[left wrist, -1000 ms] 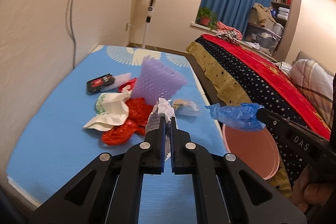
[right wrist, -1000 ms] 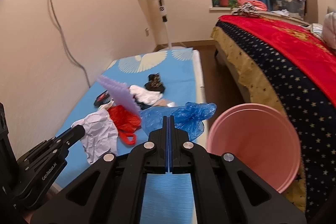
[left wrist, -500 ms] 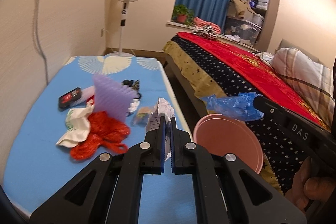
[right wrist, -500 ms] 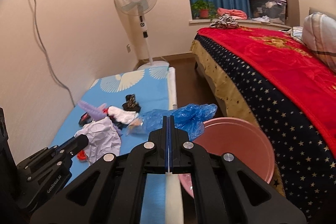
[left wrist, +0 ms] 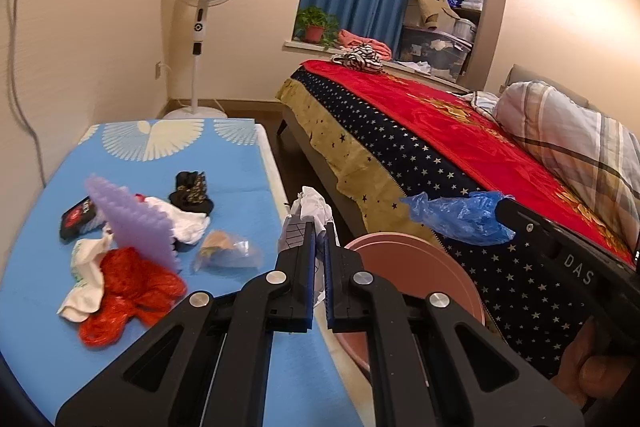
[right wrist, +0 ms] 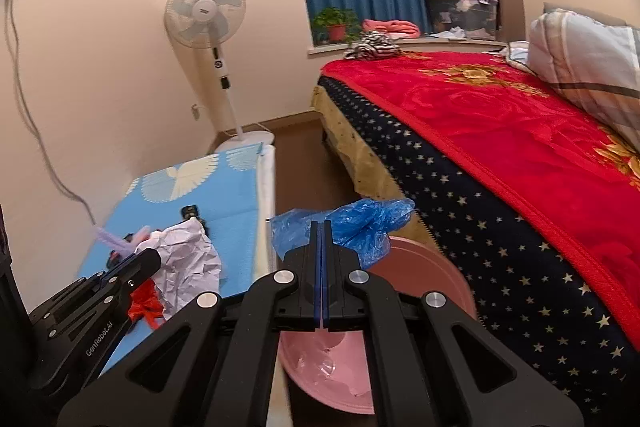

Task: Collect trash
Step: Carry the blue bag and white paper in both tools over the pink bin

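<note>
Progress: partway, I'd say. The pink bin (right wrist: 420, 311) on the floor between mat and bed already has a few clear scraps in it, and two more pieces are in the air, on their way over.
Left claw (left wrist: 318, 227): pinched tight on a crumpled white paper (left wrist: 310, 211), held up at the mat's right edge, just left of the bin.
Right claw (right wrist: 321, 227): jaws fully together on a blue plastic bag (right wrist: 360, 223), dangling over the bin's far rim.
Still to go: a fair heap on the blue mat (left wrist: 224, 179), left and far of the claws. Red mesh (left wrist: 128, 287), purple foam (left wrist: 132, 223), white wrapper (left wrist: 86, 287), clear packet (left wrist: 228, 251), black wad (left wrist: 190, 187).
Pose: both claws tilt forward and down, side by side; a hand (left wrist: 596, 371) grips the right handle at lower right.
Next, by my guess: let go of both over the bin.
</note>
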A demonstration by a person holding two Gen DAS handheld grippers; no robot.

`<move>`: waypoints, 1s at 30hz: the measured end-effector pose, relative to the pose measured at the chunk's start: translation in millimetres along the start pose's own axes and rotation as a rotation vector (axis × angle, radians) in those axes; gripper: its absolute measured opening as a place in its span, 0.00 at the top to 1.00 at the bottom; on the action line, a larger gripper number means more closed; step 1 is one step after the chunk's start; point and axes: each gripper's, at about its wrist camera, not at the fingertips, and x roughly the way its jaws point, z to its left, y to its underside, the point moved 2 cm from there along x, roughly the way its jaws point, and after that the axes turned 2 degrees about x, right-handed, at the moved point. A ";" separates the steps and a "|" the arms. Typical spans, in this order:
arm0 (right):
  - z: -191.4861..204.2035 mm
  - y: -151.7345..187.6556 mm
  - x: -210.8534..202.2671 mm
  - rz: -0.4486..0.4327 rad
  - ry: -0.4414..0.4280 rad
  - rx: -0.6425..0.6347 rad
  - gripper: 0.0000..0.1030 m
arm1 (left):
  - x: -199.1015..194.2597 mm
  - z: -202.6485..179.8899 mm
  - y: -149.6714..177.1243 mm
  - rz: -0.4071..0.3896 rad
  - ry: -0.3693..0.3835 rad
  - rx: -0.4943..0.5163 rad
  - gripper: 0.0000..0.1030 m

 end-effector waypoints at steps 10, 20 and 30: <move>-25.6 6.6 13.3 0.021 0.078 0.026 1.00 | 22.3 -16.3 13.2 0.015 0.070 0.006 0.96; -44.2 9.9 23.0 0.039 0.133 0.048 1.00 | 44.1 -33.6 24.8 0.060 0.106 0.033 0.96; -53.1 11.6 29.1 0.052 0.158 0.056 1.00 | 56.8 -46.8 31.2 0.091 0.121 0.050 0.96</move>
